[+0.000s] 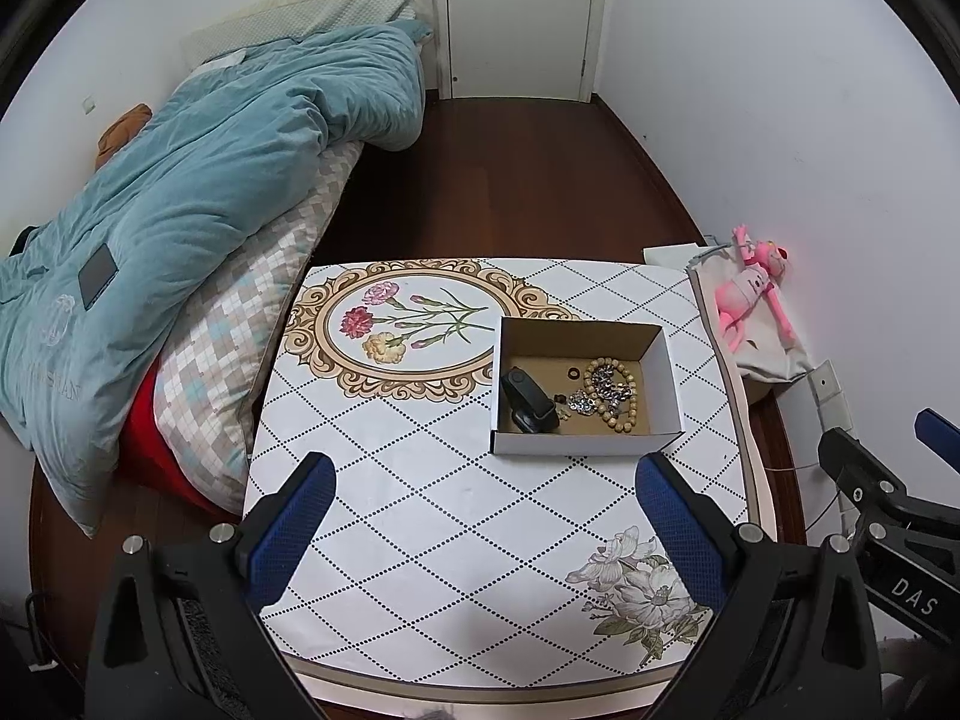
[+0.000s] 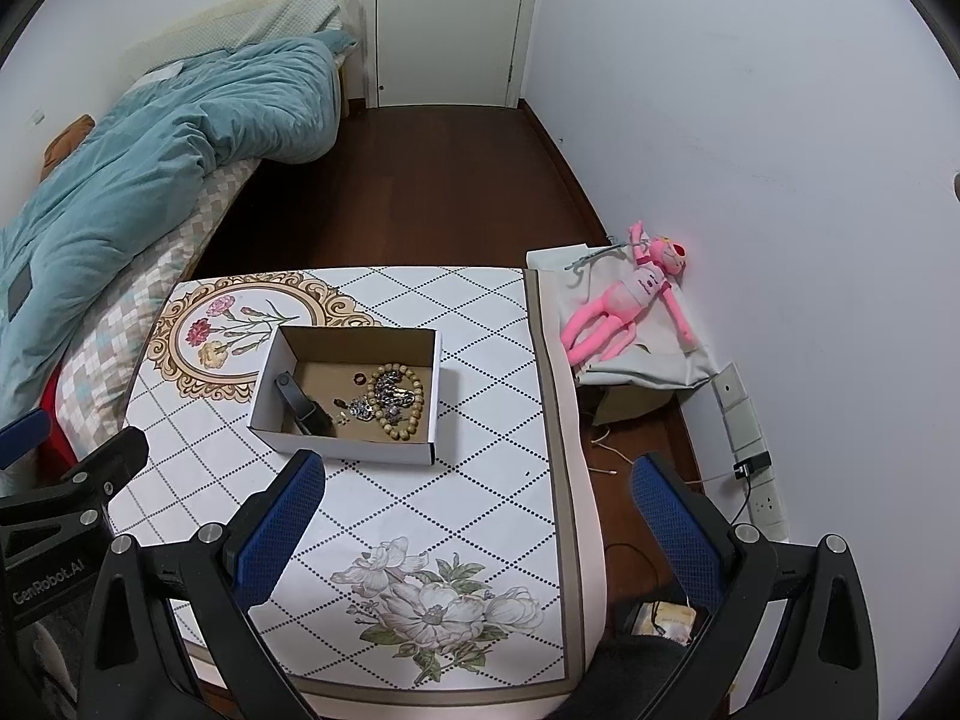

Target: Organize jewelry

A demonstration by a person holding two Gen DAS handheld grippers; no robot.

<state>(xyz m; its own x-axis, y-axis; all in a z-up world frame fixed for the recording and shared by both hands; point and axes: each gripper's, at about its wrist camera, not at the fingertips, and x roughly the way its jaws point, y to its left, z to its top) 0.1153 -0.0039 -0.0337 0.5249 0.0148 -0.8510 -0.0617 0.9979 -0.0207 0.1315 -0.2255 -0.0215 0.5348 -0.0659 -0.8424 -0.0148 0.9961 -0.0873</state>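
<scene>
A white cardboard box stands on the patterned table. Inside lie a wooden bead bracelet, metal brooches, a small dark ring and a black clip-like object. My left gripper is open and empty above the table's near half, short of the box. My right gripper is open and empty, to the right of the box near the table's right edge.
A bed with a teal duvet lies left of the table. A pink plush toy lies on a cloth-covered box at the right wall. Wall sockets and cables are at lower right. A white door is at the back.
</scene>
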